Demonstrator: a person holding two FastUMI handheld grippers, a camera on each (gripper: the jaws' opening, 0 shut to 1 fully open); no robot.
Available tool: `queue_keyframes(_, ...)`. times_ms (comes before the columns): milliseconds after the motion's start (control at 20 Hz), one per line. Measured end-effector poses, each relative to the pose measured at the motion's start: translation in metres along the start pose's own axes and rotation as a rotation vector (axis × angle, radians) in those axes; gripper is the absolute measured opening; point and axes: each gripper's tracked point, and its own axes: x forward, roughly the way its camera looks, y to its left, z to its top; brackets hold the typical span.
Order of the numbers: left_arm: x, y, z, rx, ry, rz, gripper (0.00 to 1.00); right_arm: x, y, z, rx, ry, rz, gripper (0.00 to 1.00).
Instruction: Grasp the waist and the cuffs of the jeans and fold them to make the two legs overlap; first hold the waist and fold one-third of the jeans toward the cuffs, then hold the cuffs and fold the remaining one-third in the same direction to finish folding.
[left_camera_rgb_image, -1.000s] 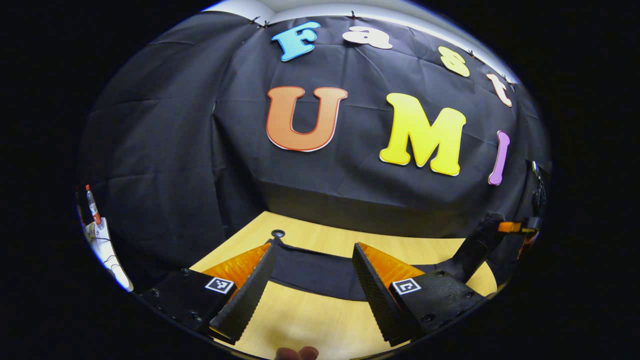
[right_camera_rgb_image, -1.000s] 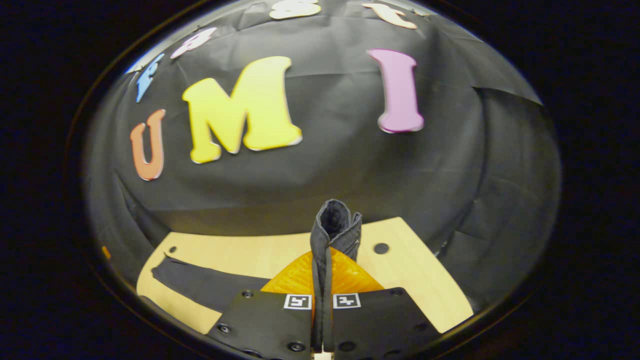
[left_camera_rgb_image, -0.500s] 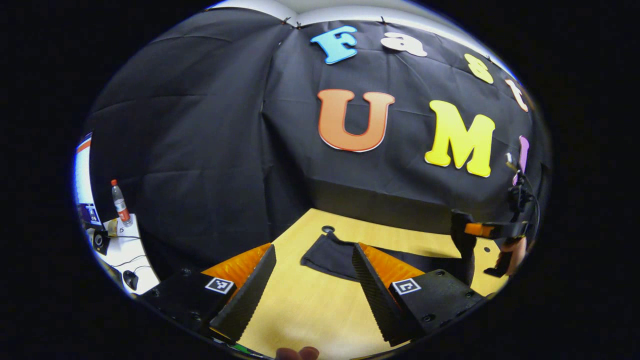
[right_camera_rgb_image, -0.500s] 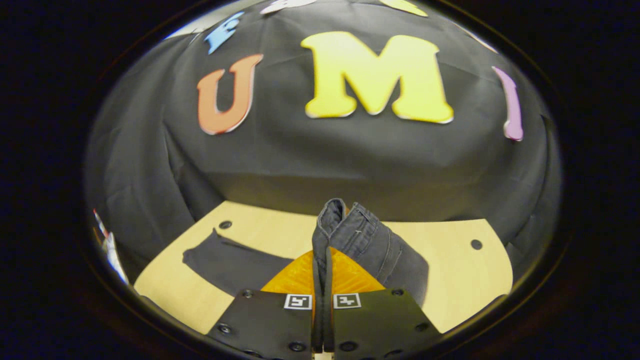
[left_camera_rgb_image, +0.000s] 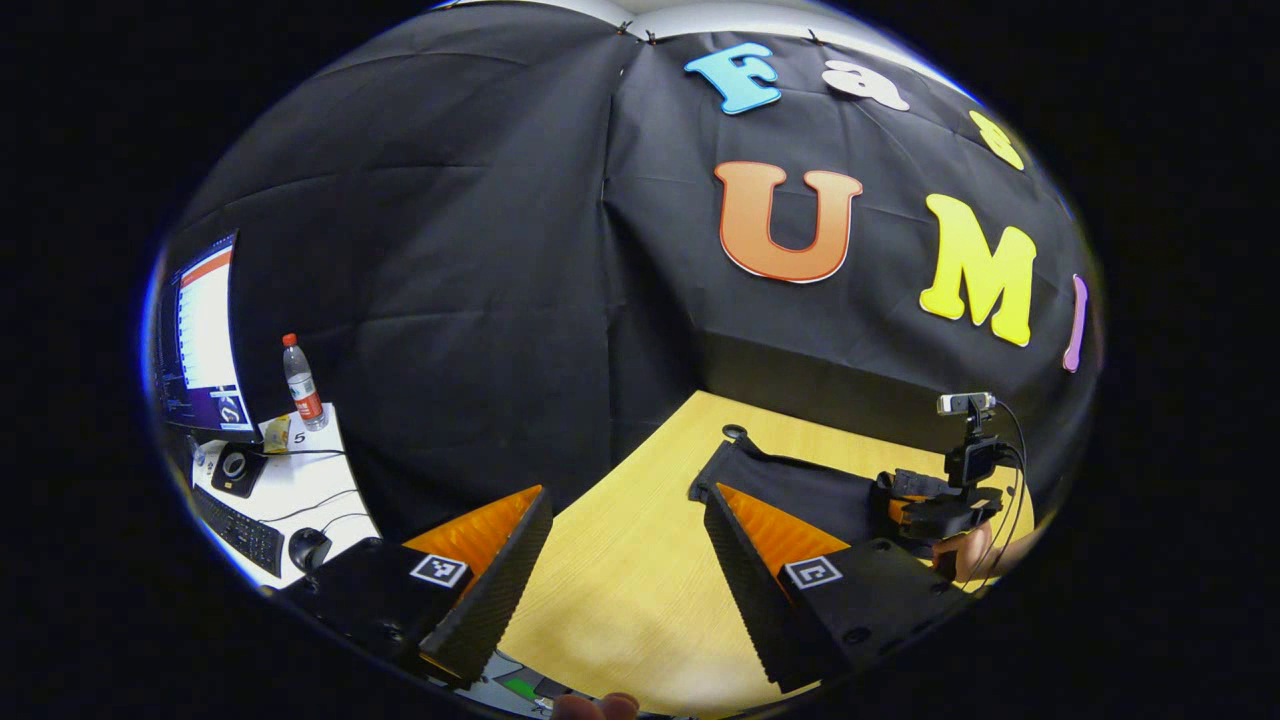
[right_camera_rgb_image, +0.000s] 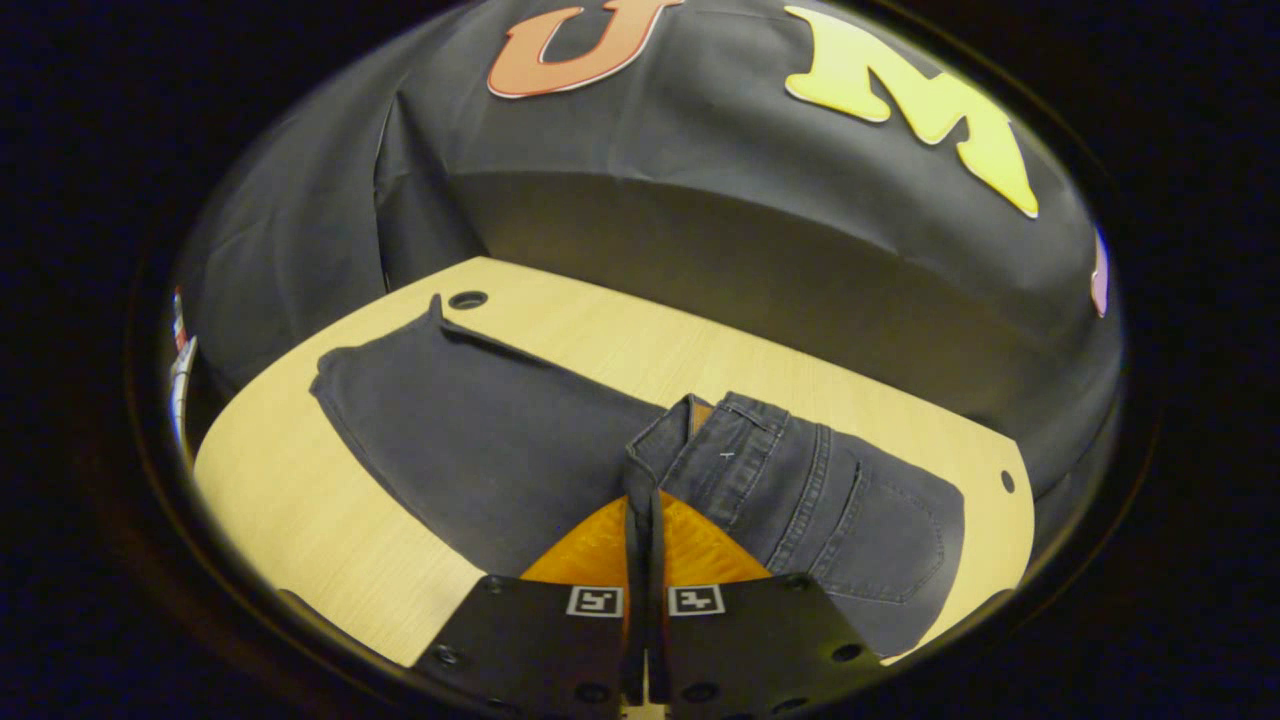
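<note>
Dark jeans (right_camera_rgb_image: 480, 430) lie lengthwise on the wooden table (right_camera_rgb_image: 290, 500), legs overlapped, the cuff end at far left. The waist part (right_camera_rgb_image: 800, 500) with its back pocket is folded over onto the legs. My right gripper (right_camera_rgb_image: 645, 490) is shut on the waistband edge, low above the jeans. In the left gripper view, my left gripper (left_camera_rgb_image: 625, 570) stands open over bare table near its left edge, nothing between the fingers. The cuff end of the jeans (left_camera_rgb_image: 790, 480) lies past its right finger. Farther right in that view, the right gripper (left_camera_rgb_image: 935, 510) and the hand holding it appear.
Two cable holes (right_camera_rgb_image: 467, 299) (right_camera_rgb_image: 1007, 481) mark the table's far corners. Left of the table stands a white desk (left_camera_rgb_image: 290, 480) with a monitor (left_camera_rgb_image: 205, 335), a bottle (left_camera_rgb_image: 301, 369), a keyboard and a mouse. Black cloth walls the booth behind the table.
My right gripper carried the waist over and down toward the cuffs, so the waist part now lies on the legs. My left gripper swung left, bringing the desk and monitor into sight.
</note>
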Motion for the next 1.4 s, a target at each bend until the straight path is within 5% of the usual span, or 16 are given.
queue_keyframes(200, 0.008, -0.001, -0.006, -0.022, 0.025, -0.010, 0.99, -0.008, 0.026, -0.001, 0.001, 0.009, 0.119, 0.24)
queue_keyframes(400, 0.020, -0.016, -0.008, -0.079, 0.039, -0.088, 0.99, -0.040, 0.030, 0.016, 0.009, -0.039, 0.163, 0.85)
queue_keyframes(450, 0.025, -0.020, -0.012, -0.093, 0.052, -0.110, 0.99, -0.054, 0.026, 0.026, 0.021, -0.068, 0.168, 0.92)
queue_keyframes(800, 0.076, -0.048, -0.035, -0.276, 0.133, -0.247, 0.99, -0.182, -0.021, 0.075, 0.014, -0.222, 0.181, 0.94)
queue_keyframes(1200, 0.170, -0.100, -0.102, -0.896, 0.392, -0.342, 0.99, -0.259, -0.120, 0.034, 0.091, -0.138, 0.080, 0.94)
queue_keyframes(1400, 0.203, -0.100, -0.112, -1.029, 0.436, -0.346, 0.99, -0.277, -0.165, 0.007, 0.128, -0.091, -0.006, 0.96)
